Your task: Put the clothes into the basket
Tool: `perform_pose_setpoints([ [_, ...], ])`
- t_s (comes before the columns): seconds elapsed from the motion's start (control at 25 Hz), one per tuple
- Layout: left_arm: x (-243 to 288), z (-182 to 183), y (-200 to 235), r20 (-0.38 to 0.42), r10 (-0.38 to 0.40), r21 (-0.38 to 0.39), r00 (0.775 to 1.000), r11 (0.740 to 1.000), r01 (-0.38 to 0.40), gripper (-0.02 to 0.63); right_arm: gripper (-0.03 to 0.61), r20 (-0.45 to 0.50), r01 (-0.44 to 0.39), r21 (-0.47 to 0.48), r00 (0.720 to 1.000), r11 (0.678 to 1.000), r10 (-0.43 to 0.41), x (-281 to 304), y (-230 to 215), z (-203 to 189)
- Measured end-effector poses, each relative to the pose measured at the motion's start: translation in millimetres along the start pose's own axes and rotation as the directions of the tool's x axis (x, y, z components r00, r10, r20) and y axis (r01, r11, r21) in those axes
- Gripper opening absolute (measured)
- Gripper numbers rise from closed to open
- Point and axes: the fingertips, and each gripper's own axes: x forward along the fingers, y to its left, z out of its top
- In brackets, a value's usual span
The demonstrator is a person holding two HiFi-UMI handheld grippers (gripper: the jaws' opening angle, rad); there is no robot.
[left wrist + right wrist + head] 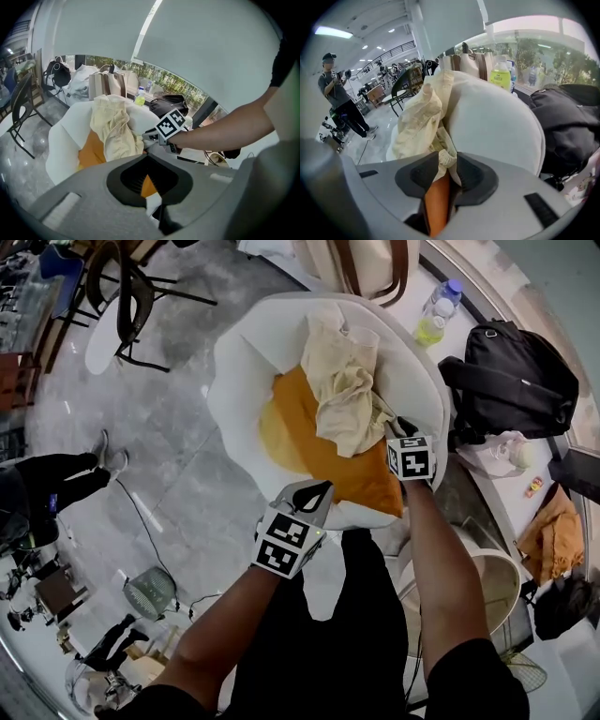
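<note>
No legible text or labels

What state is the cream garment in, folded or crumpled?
Crumpled: the cream garment lies bunched in loose wrinkles over the orange cushion.

Cream garment [342, 381] on orange cushion [347, 470], white seat [234, 371], black backpack [511, 381].

Grey left tongs [314, 491] and right tongs [401, 427], black-white marker cubes [286, 545], black sleeves [473, 671].
</note>
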Motion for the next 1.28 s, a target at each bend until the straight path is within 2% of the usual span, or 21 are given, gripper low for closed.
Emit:
perform_pose_setpoints([
  [0.12, 4, -10, -1, -0.02, -0.007, 0.005, 1.0, 1.0, 0.007, 0.0, 0.15, -0.032, -0.001, -0.008, 0.999, 1.0, 0.001, 16, -5, -4],
  [0.44, 2, -22, -15, -0.033, -0.042, -0.001, 0.999, 0.999, 0.042, 0.0, 0.153, -0.07, -0.018, -0.086, 0.997, 0.996, 0.012, 37, 0, -12],
  [0.56, -1, -26, -14, -0.035, -0.042, -0.011, 0.999, 0.999, 0.041, 0.0, 0.132, -0.085, 0.001, -0.092, 0.996, 0.996, -0.009, 41, 0, -14],
  [0.64, -4, -28, -12, -0.033, -0.038, -0.016, 0.999, 0.999, 0.037, 0.0, 0.094, -0.104, 0.007, -0.093, 0.994, 0.996, -0.017, 43, 0, -16],
  [0.76, -7, -28, -10, -0.029, -0.032, -0.013, 0.999, 0.999, 0.032, 0.0, 0.054, -0.126, -0.022, -0.046, 0.992, 0.999, 0.016, 42, 2, -22],
  [0.96, -16, -22, -15, -0.013, -0.041, 0.0, 0.999, 0.999, 0.041, 0.0, 0.044, -0.104, -0.071, 0.031, 0.992, 0.997, 0.074, 23, 10, -22],
  [1.12, -28, -11, -22, 0.006, -0.058, 0.021, 0.998, 0.998, 0.058, 0.0, 0.042, -0.042, -0.112, 0.102, 0.992, 0.988, 0.117, -6, 22, -8],
  [1.28, -49, -1, -28, 0.029, -0.068, 0.037, 0.997, 0.997, 0.067, 0.0, 0.041, 0.035, -0.159, 0.121, 0.987, 0.98, 0.156, -45, 47, 13],
])
